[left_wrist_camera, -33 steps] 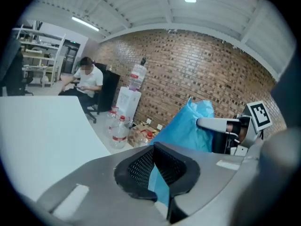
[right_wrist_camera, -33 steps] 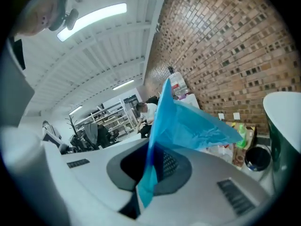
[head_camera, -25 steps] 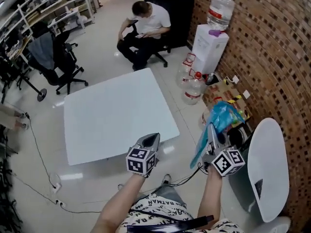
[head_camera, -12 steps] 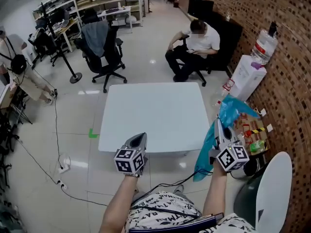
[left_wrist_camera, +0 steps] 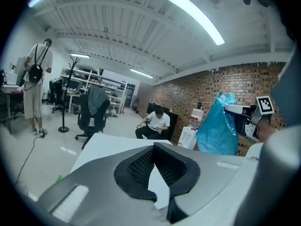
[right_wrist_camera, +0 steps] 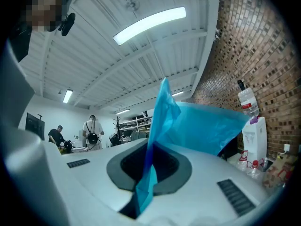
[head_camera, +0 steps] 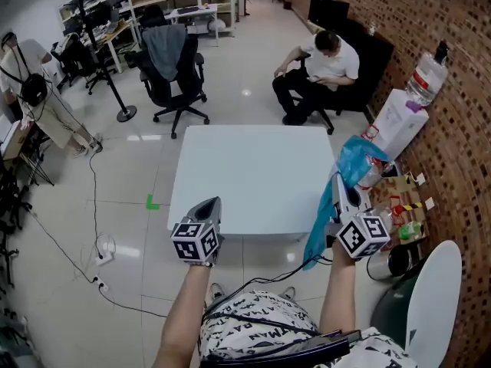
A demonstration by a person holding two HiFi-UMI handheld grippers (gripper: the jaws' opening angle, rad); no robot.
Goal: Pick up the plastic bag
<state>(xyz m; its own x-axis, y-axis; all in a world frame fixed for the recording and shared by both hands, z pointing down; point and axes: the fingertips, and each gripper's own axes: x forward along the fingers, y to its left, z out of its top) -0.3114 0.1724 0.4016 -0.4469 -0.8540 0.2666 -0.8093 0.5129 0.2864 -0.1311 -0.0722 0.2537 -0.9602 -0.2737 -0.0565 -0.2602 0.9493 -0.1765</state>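
Note:
The blue plastic bag [head_camera: 355, 163] is off the ground, pinched in my right gripper [head_camera: 339, 184], which is shut on it. Part of the bag bunches above the jaws and a long tail hangs down to the left of the gripper. In the right gripper view the bag [right_wrist_camera: 200, 124] runs through the closed jaws of the right gripper [right_wrist_camera: 149, 150] and fans out above them. My left gripper [head_camera: 210, 204] is shut and holds nothing; it hovers at the near edge of the white table [head_camera: 253, 171]. The left gripper view shows its own jaws [left_wrist_camera: 154, 149] together and the bag [left_wrist_camera: 217, 128] at the right.
A person sits on a chair [head_camera: 322, 66] beyond the table. An office chair [head_camera: 173, 71] stands at the back left, and another person [head_camera: 47, 110] stands at far left. A brick wall, a water dispenser [head_camera: 397, 115], a bin [head_camera: 383, 263] and a white round seat [head_camera: 430, 297] line the right side. A cable [head_camera: 92, 244] lies on the floor.
The view has swung round, so the table now lies straight ahead of both grippers instead of to their left. The bag stays clamped in the right gripper.

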